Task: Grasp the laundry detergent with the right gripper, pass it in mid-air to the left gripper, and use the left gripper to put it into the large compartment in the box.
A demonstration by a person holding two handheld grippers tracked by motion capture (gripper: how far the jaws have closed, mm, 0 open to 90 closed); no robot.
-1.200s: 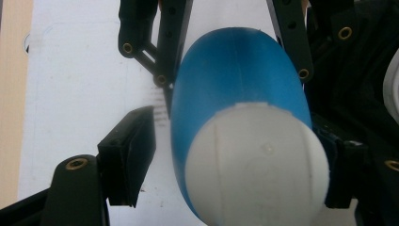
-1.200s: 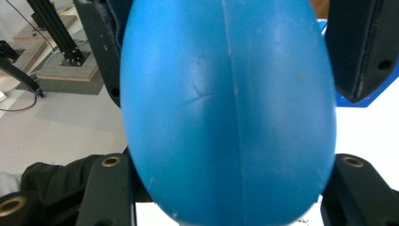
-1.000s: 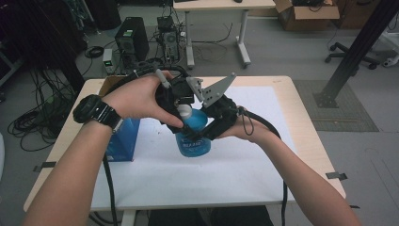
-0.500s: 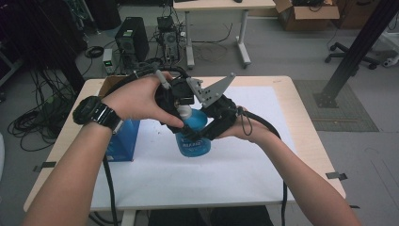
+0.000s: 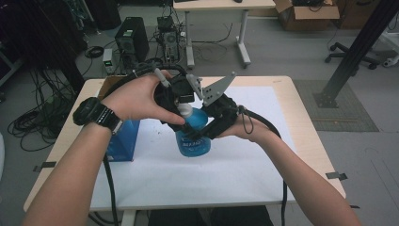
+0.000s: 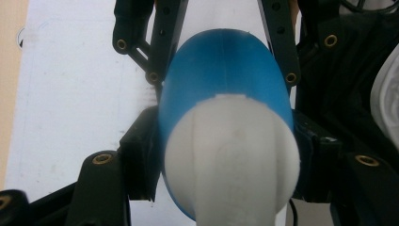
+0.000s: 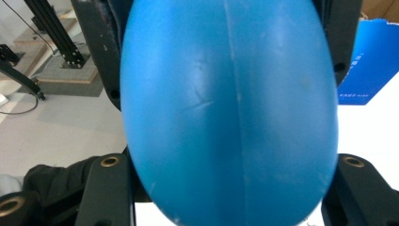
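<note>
1. Blue plastic bottle [image 5: 193, 136] with a white cap [image 5: 185, 111] stands on the white sheet [image 5: 197, 183] covering the table [image 5: 306, 122], roughly mid-table. From the high view I cannot tell whether its base rests on the sheet or is lifted just clear.

2. Right gripper [image 5: 214, 125] comes in from the bottle's right side; its jaws are clamped on the blue body. In the right gripper view the body [image 7: 230, 113] bulges between the two black jaws, pressed on both flanks.

3. Left gripper [image 5: 181, 110] is above, angled down at the top of the bottle. Its jaws have just been closing and now squeeze the bottle at the cap end; in the left gripper view the white cap [image 6: 230, 160] and the blue shoulder [image 6: 221, 66] sit between the pads, contact on both sides.

4. Person's left hand [image 5: 136, 96], wristwatch [image 5: 96, 115] on that wrist, wraps the left tool. Right hand sits under the right tool.

5. Blue carton [image 5: 123, 139] stands near the table's left edge, apart from the bottle and not involved.

6. Progress, my reading: both grips look set, body steadied and cap seized. Cap is on and looks seated. The work looks like uncapping, and the twisting and lifting away is all still to do.
</note>
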